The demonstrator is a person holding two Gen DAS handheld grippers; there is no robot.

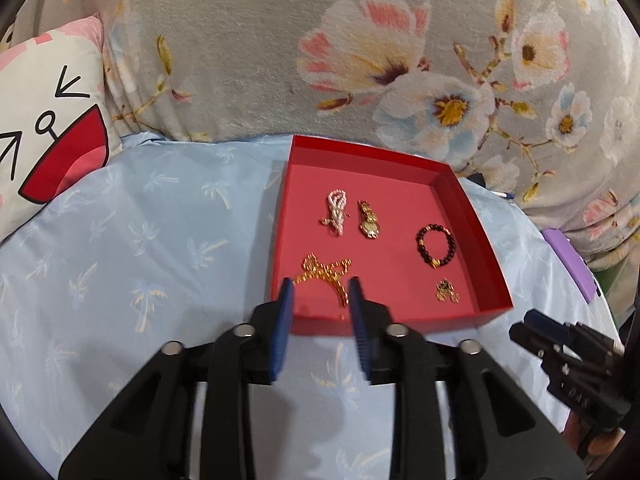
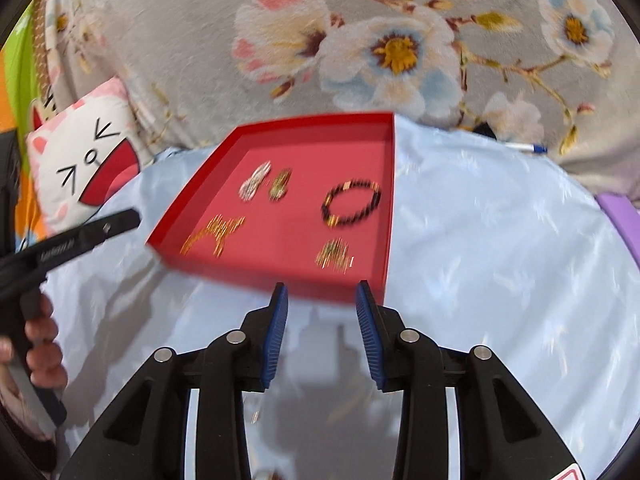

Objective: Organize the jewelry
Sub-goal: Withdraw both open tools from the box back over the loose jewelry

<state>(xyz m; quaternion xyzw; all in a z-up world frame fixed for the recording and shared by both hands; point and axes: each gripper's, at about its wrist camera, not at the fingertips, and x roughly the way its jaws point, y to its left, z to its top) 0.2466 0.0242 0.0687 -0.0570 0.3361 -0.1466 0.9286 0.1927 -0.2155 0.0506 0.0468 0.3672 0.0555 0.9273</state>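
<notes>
A: Left gripper [image 1: 320, 292], jaws apart and empty, hangs at the red tray [image 1: 456, 200] near edge; the gold chain [image 1: 326, 276] lies just ahead, mid-frame, sprawled crosswise.

B: Right gripper [image 2: 322, 296]?

A: Also parted, empty, short of the tray; left looks nearer.

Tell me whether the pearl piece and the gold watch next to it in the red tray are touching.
Apart. In the left wrist view, a strip of bare red tray floor shows between the pearl piece and the gold watch along their whole length.
</notes>
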